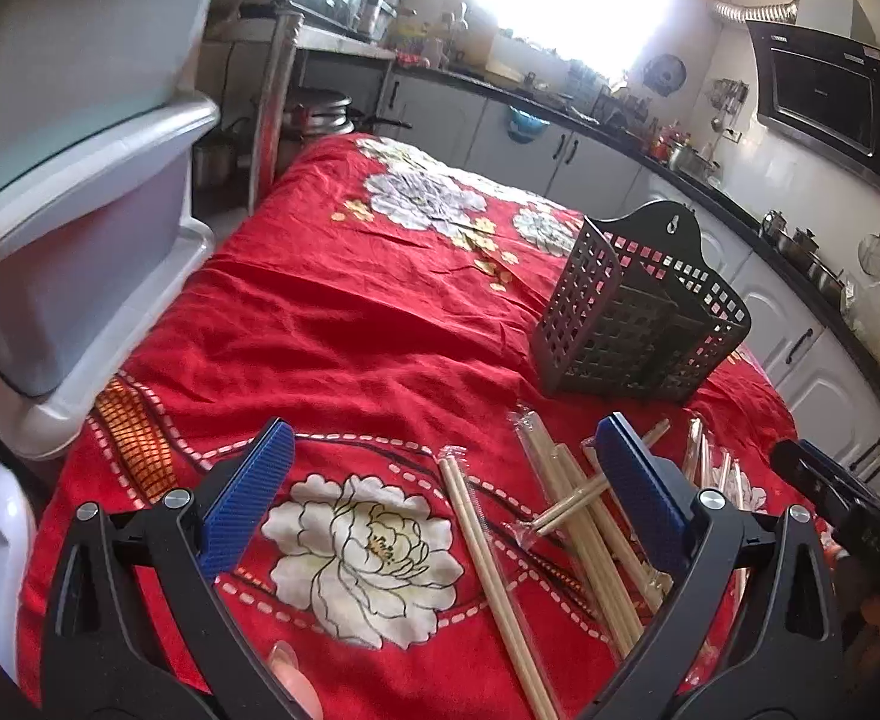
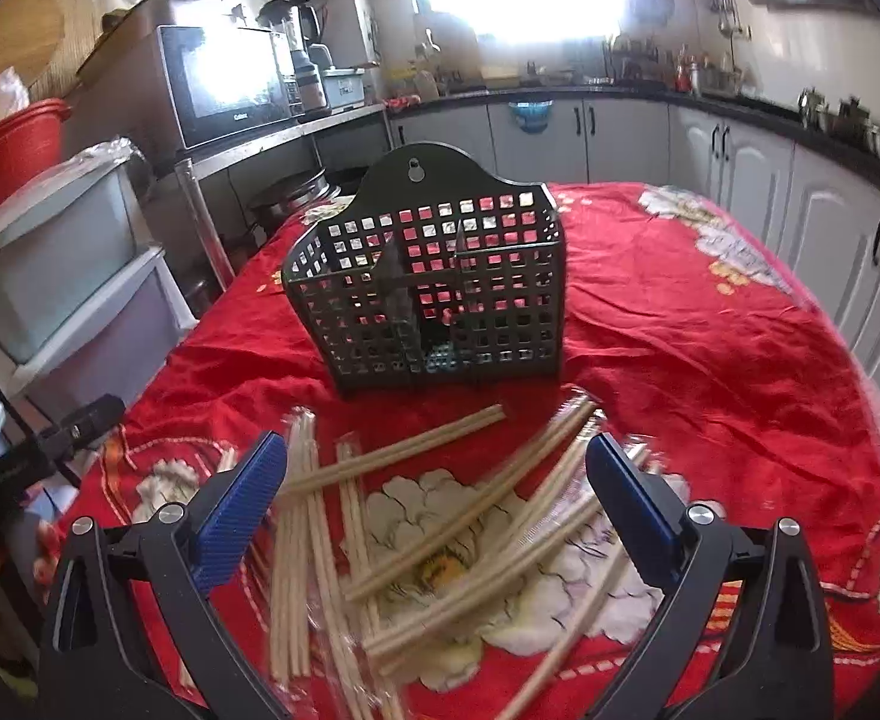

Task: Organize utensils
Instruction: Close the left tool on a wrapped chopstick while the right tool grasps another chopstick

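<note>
Several pairs of wooden chopsticks in clear wrappers (image 2: 440, 528) lie scattered on the red floral cloth, also seen in the left wrist view as chopsticks (image 1: 566, 516) at lower right. Behind them stands a dark perforated utensil caddy (image 2: 434, 294) with dividers, upright; the caddy (image 1: 638, 318) looks empty of chopsticks. My right gripper (image 2: 437, 504) hangs open above the pile, nothing between its blue pads. My left gripper (image 1: 440, 486) is open too, over the cloth, its right finger (image 1: 644, 492) above the chopsticks. The right gripper's dark body (image 1: 836, 498) shows at the left view's right edge.
The red cloth-covered table (image 1: 344, 312) stretches back toward kitchen counters. Grey plastic drawers (image 1: 80, 198) stand against its left side. A microwave (image 2: 224, 78) sits on a metal shelf at left. White cabinets (image 2: 800, 192) line the right wall.
</note>
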The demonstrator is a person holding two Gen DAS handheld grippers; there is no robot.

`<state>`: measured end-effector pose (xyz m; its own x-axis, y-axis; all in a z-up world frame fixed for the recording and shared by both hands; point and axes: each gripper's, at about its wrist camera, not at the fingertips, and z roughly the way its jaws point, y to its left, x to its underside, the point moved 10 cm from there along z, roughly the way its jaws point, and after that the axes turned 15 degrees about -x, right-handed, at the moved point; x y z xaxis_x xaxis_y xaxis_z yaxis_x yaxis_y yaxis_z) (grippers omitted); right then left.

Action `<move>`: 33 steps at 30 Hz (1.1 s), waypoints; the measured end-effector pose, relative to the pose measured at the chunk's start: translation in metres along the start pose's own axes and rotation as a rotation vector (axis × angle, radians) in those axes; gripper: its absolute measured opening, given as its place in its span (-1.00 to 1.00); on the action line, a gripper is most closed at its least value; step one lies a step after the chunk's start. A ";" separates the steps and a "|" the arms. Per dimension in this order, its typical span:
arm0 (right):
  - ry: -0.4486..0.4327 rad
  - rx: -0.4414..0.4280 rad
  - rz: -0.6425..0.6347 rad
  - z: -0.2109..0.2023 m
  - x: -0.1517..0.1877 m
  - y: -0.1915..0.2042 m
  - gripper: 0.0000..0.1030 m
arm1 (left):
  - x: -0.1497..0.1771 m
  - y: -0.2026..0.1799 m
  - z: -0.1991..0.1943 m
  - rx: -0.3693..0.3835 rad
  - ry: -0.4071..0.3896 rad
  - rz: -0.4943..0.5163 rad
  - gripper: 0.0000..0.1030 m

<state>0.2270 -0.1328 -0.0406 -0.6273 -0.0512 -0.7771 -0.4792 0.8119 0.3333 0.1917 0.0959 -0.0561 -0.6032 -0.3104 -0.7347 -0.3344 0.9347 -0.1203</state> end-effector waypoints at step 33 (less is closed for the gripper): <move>0.198 0.029 0.512 0.106 0.024 -0.068 -0.35 | 0.043 -0.024 0.089 0.169 0.446 -0.020 -0.27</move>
<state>0.3101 -0.1274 -0.1385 -0.8805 0.2486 -0.4036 -0.0673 0.7773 0.6255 0.2380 0.0758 -0.1437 -0.8623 -0.3375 -0.3776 -0.2483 0.9315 -0.2656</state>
